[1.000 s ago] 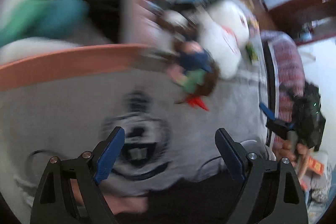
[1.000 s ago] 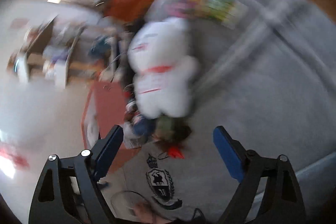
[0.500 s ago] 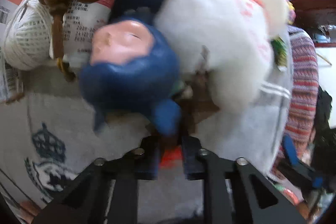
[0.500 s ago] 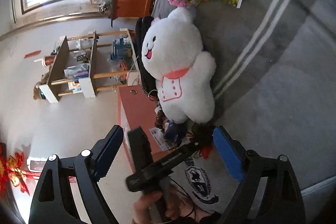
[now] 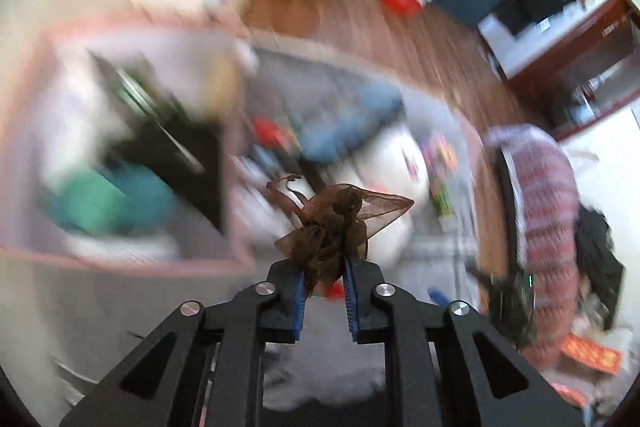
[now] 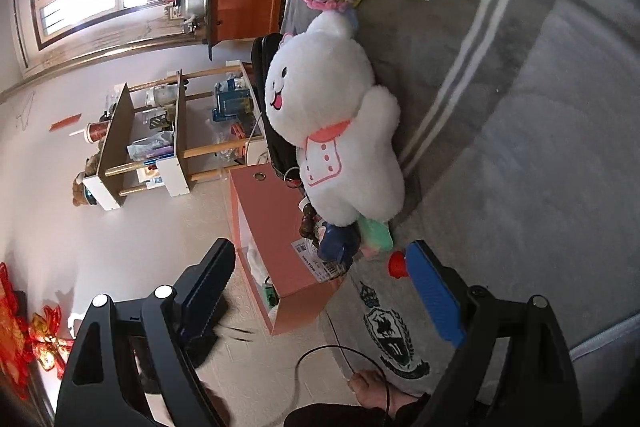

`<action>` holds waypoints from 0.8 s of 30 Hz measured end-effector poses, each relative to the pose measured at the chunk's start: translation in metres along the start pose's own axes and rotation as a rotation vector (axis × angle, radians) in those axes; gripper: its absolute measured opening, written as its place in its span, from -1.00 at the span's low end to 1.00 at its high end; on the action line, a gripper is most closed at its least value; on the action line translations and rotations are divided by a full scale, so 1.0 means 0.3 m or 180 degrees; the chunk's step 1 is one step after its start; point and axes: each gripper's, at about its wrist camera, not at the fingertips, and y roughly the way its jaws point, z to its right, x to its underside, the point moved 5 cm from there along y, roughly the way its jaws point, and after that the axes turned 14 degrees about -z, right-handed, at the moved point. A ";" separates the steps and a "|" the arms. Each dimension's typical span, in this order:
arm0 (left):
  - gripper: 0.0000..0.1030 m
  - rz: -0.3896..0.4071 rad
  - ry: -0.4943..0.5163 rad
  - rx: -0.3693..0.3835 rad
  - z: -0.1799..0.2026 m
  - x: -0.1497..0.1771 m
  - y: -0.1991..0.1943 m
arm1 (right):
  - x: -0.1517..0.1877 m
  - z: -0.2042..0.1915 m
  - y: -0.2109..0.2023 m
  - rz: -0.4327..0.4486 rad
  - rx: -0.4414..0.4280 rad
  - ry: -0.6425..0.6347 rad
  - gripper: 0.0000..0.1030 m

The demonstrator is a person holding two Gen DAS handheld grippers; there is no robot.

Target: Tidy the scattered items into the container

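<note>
Brown gauzy pouch [image 5: 336,223] sits pinched in my left gripper [image 5: 325,283], whose jaws have just been closing onto it. My right gripper [image 6: 320,283] gapes wide, empty. Beyond, at ten o'clock, lies the blurred pink container [image 5: 132,259].
</note>
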 end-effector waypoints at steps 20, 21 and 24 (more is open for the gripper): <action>0.95 -0.0848 0.0219 -0.0206 0.185 0.094 0.577 | 0.004 0.008 0.023 -0.0165 -0.0151 0.0118 0.72; 0.90 -0.0922 0.0233 -0.0206 0.210 0.097 0.643 | 0.004 0.008 0.023 -0.0165 -0.0151 0.0118 0.72; 0.65 -0.1053 0.0264 -0.0294 0.245 0.091 0.766 | -0.004 0.006 0.026 -0.0172 -0.0159 0.0107 0.72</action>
